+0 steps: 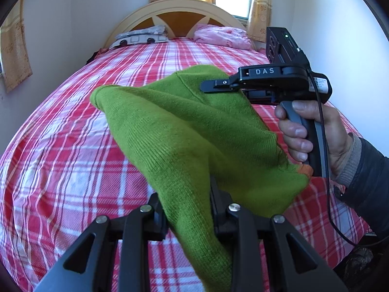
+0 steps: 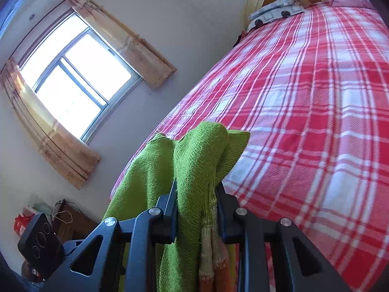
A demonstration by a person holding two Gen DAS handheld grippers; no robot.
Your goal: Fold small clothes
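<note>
Both grippers are up over the bed [image 1: 60,146], and the green knit [image 1: 189,131] is strung between them, lifted clear of the red-and-white checked cover. Left gripper [image 1: 188,209]: jaws closed on a bunch of the knit, the cloth running up and away from between its fingers. Right gripper [image 1: 218,86]: pinching the far edge of the knit, seen side-on from the left wrist view, with a hand [image 1: 313,133] wrapped round its grey handle and a dark sleeve [image 1: 367,185] behind it. From the right wrist view the same grip shows close: the knit [image 2: 194,160] is clamped between the fingers of the right gripper [image 2: 197,202], with a striped orange-and-cream band hanging below the jaws. The knit hangs over the near part of the bed, towards its right edge. Up by the headboard [image 1: 180,9] lie a grey patterned pillow [image 1: 143,36] and a pink bundle [image 1: 223,36], well apart from the knit. A window [image 2: 73,77] with beige curtains sits in the side wall.
</note>
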